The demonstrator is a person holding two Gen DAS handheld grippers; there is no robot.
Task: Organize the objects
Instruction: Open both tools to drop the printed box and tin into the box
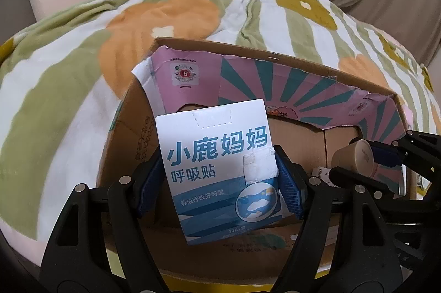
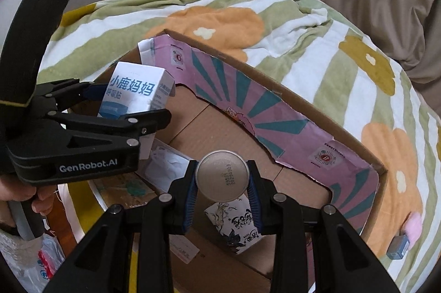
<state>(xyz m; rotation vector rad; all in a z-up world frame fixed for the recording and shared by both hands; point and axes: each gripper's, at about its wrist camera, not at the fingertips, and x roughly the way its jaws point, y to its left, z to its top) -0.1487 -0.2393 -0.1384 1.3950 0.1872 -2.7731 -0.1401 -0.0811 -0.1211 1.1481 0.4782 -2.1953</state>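
Both wrist cameras look steeply down from close above the open cardboard box point(image 1: 275, 56) on the flowered blanket point(image 1: 69, 59), the left from the box's left end, the right from further right, each catching the other's gripper.

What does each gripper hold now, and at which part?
The left gripper holds the white and blue box by its two narrow sides. The right gripper holds the small can by its round side wall, near the bottom end.
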